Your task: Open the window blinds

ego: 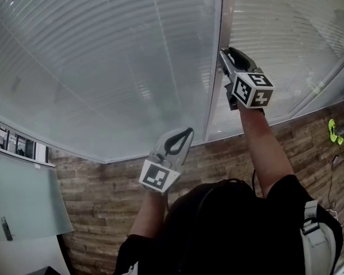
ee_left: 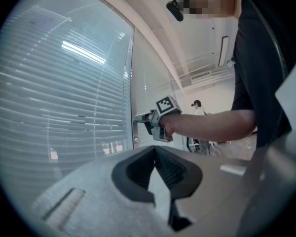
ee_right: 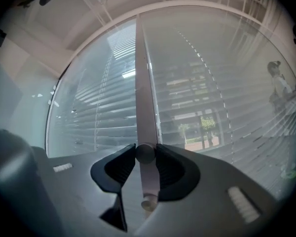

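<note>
From above, the person stands close to a glazed wall with the window blinds point(ego: 103, 56) sealed inside the glass. The right claw point(ego: 225, 55) is raised to the upright frame post point(ego: 214, 102) between two panes. The left claw point(ego: 188, 132) hangs lower, nearer the body and well apart from the glass, doing nothing for the job.

The left gripper view shows that claw point(ee_left: 155, 150) with its tips together and nothing between them. Past it the right arm reaches level to the post, and the slats on this side read as a pale, mostly closed sheet.

The right gripper view is the telling one. The jaws there are clamped on a small round knob point(ee_right: 145, 153) that sits on the post (the tilt control, I would guess), one pad on each side. Through the pane to the right of the post, trees and a building show between the slats, so those seem partly tilted already. The pane to the left looks milkier.

My reading is that the grip is made and the opening is part done. More turning of the knob is left before the slats lie fully open.
</note>
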{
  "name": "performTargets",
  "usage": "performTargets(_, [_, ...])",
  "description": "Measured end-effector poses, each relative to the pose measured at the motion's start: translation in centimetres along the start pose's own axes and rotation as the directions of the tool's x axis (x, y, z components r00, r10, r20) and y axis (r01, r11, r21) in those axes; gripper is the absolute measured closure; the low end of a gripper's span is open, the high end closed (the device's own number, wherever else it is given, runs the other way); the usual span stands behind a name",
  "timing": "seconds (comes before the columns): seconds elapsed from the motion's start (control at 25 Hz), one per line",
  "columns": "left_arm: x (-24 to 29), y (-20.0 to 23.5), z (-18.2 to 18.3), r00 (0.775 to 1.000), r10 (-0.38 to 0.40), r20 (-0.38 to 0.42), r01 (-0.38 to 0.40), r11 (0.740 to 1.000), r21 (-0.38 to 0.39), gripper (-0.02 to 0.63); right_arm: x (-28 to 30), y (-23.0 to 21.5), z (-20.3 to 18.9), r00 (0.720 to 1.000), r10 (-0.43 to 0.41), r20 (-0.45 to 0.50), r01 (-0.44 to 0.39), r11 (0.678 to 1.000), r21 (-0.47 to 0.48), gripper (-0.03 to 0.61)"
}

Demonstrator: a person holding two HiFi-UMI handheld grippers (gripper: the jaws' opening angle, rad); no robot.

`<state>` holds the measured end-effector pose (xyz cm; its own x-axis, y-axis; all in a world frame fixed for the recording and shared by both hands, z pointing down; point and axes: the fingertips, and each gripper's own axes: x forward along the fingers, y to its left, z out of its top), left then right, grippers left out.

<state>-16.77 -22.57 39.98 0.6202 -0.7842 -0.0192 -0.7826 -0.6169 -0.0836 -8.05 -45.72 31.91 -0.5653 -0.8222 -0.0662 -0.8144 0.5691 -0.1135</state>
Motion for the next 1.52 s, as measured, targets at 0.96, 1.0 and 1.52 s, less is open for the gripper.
performTargets(0.96, [0.3, -0.3, 0.0, 1.000, -0.001, -0.003, 0.001, 1.000, -0.005, 0.609, 0.2, 0.1, -0.1, 1.000, -0.001, 0.006, 0.001, 1.000, 0.006, 0.442])
performTargets(1.0, [0.3, -0.3, 0.0, 1.000, -0.002, -0.004, 0.002, 1.000, -0.005, 0.609, 0.2, 0.1, -0.1, 1.000, 0.004, 0.005, -0.004, 1.000, 0.008, 0.440])
performTargets(1.52, [2.5, -1.8, -0.1, 0.998, -0.063, 0.007, 0.063, 0.998, -0.004, 0.609, -1.4, 0.0, -1.3, 0.996, 0.039, -0.081, -0.058, 0.966, -0.253, 0.356])
